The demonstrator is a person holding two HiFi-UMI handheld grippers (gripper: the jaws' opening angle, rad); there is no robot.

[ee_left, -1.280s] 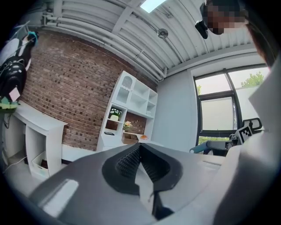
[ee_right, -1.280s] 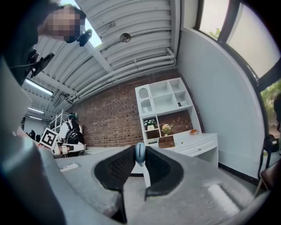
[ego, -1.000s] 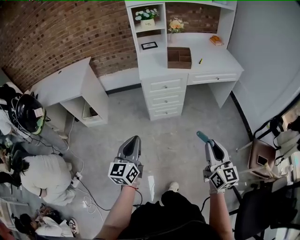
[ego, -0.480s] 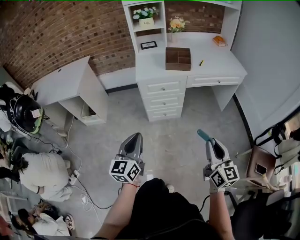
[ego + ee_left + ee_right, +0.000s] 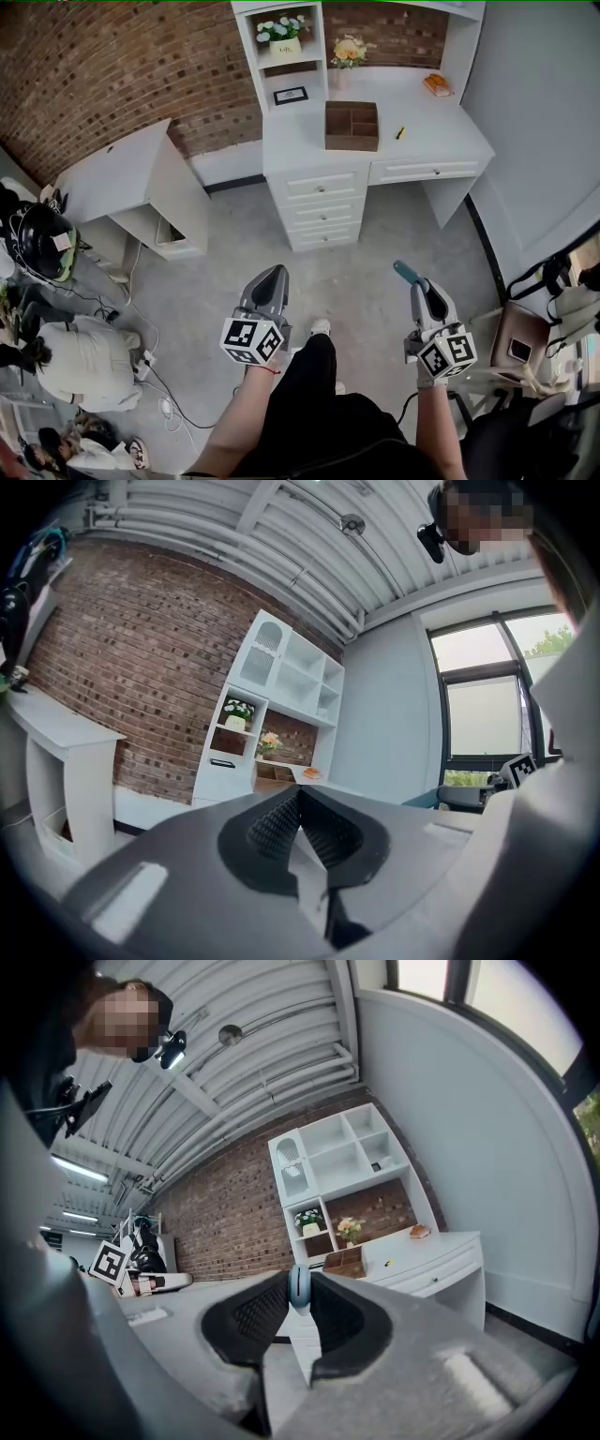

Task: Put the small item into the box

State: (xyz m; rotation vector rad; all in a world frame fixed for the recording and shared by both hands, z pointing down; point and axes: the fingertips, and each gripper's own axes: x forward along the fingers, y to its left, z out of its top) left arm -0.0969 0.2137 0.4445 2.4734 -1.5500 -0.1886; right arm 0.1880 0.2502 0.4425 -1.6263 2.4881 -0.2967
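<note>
Far ahead, a brown wooden box with compartments stands on the white desk; it also shows small in the right gripper view. My right gripper is shut on a small teal item, whose rounded blue end pokes out between the pads. My left gripper is shut with nothing in it, its ribbed pads meeting. Both grippers hang above the grey floor, well short of the desk. A small yellow thing lies on the desk beside the box.
The desk has drawers and a hutch with flowers. A white side table stands left by the brick wall. People sit on the floor at the left among cables. A chair stands at the right.
The desk and box have shifted left and a little lower in the head view. The person's leg has swung forward between the grippers. Both grippers keep their hold and pose.
</note>
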